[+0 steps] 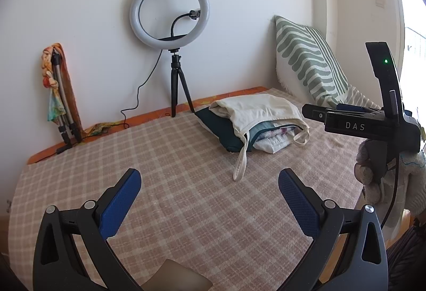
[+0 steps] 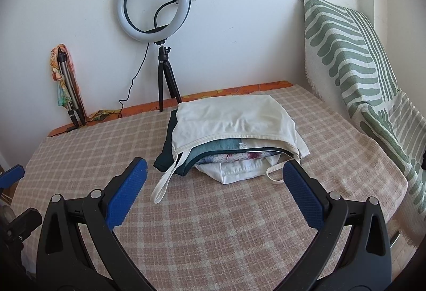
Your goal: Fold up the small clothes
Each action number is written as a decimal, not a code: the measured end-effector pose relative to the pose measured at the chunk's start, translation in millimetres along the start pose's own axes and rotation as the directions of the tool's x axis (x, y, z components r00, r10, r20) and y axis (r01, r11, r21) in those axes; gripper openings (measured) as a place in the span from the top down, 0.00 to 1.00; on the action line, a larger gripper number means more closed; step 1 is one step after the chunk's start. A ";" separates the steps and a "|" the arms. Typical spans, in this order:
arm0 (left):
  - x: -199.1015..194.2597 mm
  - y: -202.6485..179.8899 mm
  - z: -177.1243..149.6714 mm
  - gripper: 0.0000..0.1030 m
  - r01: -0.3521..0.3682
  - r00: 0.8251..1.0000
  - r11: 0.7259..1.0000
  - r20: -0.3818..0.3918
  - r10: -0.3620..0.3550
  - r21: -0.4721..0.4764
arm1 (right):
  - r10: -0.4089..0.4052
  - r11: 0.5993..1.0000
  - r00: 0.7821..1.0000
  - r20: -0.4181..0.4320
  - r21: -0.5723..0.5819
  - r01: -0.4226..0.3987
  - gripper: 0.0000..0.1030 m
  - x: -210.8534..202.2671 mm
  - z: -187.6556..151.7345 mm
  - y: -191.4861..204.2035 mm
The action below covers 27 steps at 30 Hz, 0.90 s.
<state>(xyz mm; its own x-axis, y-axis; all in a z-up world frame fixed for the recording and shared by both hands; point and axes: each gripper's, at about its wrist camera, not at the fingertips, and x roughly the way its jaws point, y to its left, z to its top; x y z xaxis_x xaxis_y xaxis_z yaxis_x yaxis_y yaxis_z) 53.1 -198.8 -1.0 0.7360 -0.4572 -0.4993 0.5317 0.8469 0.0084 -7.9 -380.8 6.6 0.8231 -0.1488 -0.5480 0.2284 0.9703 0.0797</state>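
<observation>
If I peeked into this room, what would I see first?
Probably the cream tote bag stuffed with clothes, lying in the middle of the checked blanket. Behind it a big white ring light stands on a black tripod by the wall, and a green striped pillow leans at the right. Both tools, left and right, are open and holding nothing.

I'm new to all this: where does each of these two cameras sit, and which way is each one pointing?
Left wrist view: sits on the left hand-held gripper, looking forward between its open blue fingers across the checked blanket toward the cream tote bag; the right hand-held gripper's black body shows at the right edge.
Right wrist view: sits on the right hand-held gripper, facing the tote bag more squarely; the left gripper's blue fingertip peeks in at the left edge.
Shared: the bag of clothes, the ring light and the striped pillow.
</observation>
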 end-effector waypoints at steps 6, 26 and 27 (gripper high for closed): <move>-0.4 1.1 -0.6 0.00 0.001 1.000 1.000 -0.002 -0.001 0.000 | -0.001 1.000 1.000 0.001 0.005 0.001 0.00 -1.0 -1.5 1.0; 0.2 5.5 -2.2 0.00 -0.001 1.000 1.000 -0.013 0.001 -0.004 | 0.038 0.998 0.999 -0.021 0.052 -0.037 0.00 -0.2 -4.5 -1.9; 0.3 6.2 -2.3 0.00 -0.001 1.000 1.000 -0.015 0.001 -0.005 | 0.040 0.998 0.999 -0.022 0.053 -0.039 0.00 0.0 -4.8 -2.0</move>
<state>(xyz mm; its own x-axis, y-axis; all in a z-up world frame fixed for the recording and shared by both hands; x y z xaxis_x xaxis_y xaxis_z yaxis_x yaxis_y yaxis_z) 55.6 -193.1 -3.1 0.7300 -0.4525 -0.5123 0.5293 0.8484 0.0048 -10.9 -381.8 2.5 0.8199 -0.1055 -0.5626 0.2234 0.9639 0.1448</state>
